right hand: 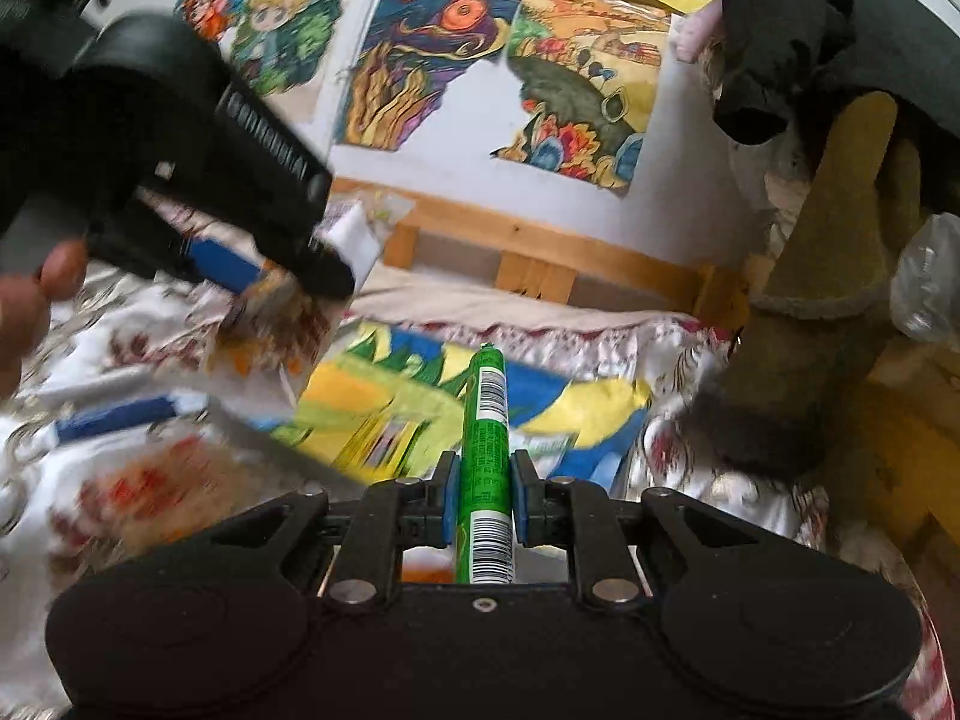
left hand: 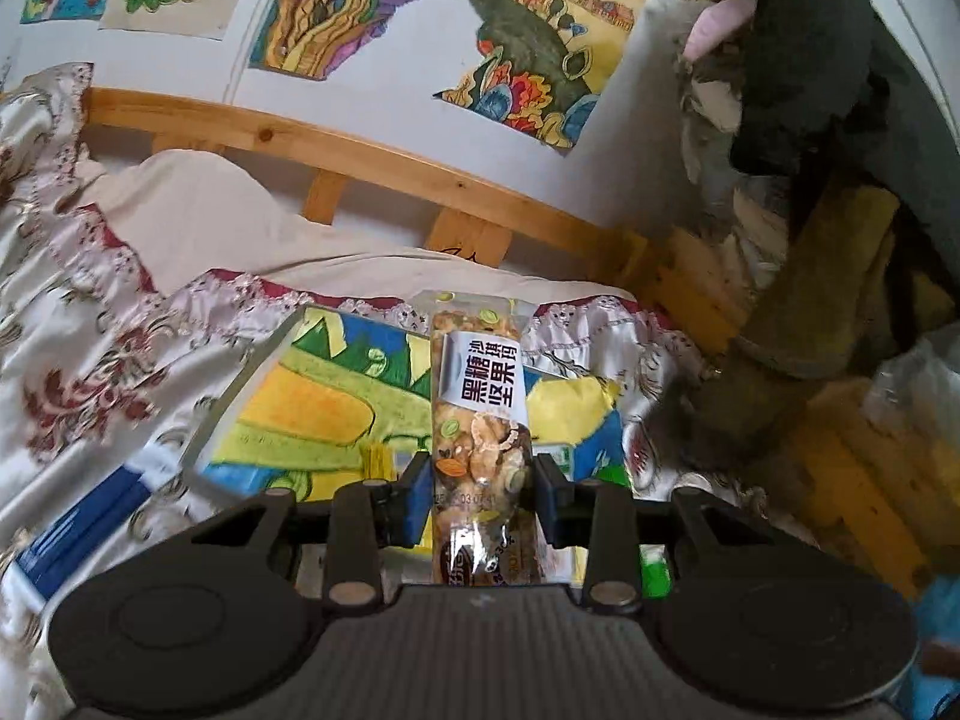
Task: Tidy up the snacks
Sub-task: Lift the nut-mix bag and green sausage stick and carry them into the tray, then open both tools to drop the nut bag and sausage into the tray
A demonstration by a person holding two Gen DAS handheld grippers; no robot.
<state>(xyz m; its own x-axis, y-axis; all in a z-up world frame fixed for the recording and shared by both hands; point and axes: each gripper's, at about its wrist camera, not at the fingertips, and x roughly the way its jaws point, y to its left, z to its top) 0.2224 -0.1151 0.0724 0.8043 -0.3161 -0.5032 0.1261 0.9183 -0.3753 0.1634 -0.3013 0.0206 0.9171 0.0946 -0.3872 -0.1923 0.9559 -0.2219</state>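
Snacks — two: one nut bar [left hand: 480, 420], one green stick [right hand: 486, 450], each clamped

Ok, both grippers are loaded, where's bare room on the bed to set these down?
Free: the floral bedspread left of the colourful drawing, and the cream sheet below the wooden rail. Crowded: right side, by the plush toy.

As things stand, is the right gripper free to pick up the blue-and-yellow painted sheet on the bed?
Probably not: the right gripper is already clamped on a green stick packet, so the painted sheet beneath stays out of its grasp.

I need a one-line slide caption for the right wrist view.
Right hand-held gripper clamps green snack tube above colourful drawing.
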